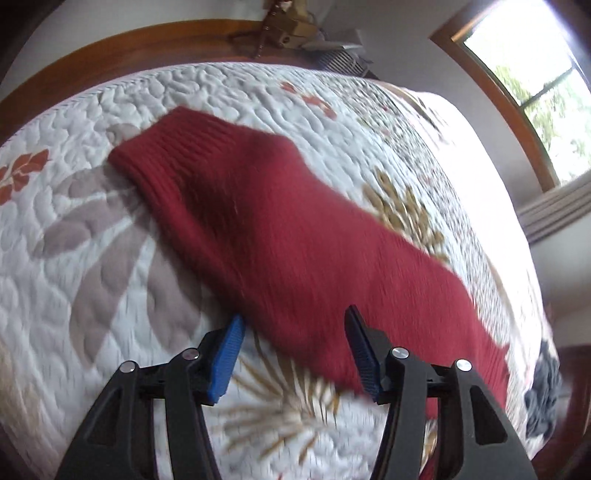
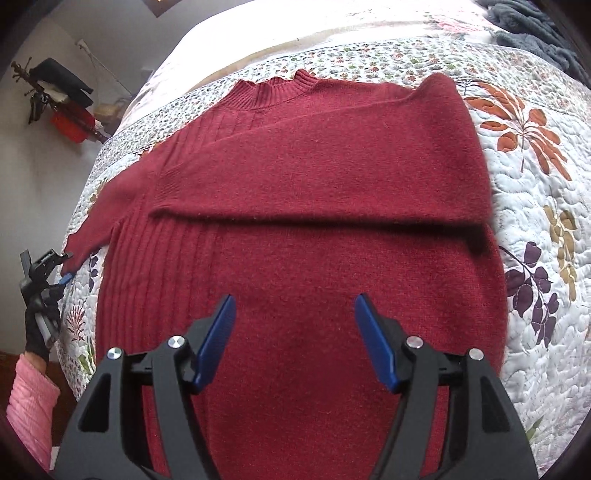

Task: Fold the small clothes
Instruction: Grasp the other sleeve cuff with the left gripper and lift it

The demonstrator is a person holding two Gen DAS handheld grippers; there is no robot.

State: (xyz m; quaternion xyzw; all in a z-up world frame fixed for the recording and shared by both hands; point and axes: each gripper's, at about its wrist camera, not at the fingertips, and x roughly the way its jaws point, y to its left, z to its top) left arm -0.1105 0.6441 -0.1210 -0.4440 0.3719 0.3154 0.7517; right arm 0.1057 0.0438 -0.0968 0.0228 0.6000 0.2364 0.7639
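Observation:
A dark red knit sweater (image 2: 306,229) lies flat on the quilted bed, collar away from me. One sleeve is folded across the chest (image 2: 332,173). The other sleeve (image 1: 280,236) stretches out to the side, its ribbed cuff (image 1: 166,147) resting on the quilt. My left gripper (image 1: 294,314) is open, and the sleeve's near edge lies between its blue pads; the right wrist view shows it at the sleeve's end (image 2: 66,266). My right gripper (image 2: 295,296) hovers open over the sweater's lower body with nothing between its fingers.
The floral quilt (image 2: 535,192) covers the bed. A dark grey blanket (image 2: 535,33) lies at a far corner. A gloved hand and pink sleeve (image 2: 33,398) hold the left gripper. A wooden headboard (image 1: 110,48), a window (image 1: 535,74) and a coat rack (image 2: 55,96) surround the bed.

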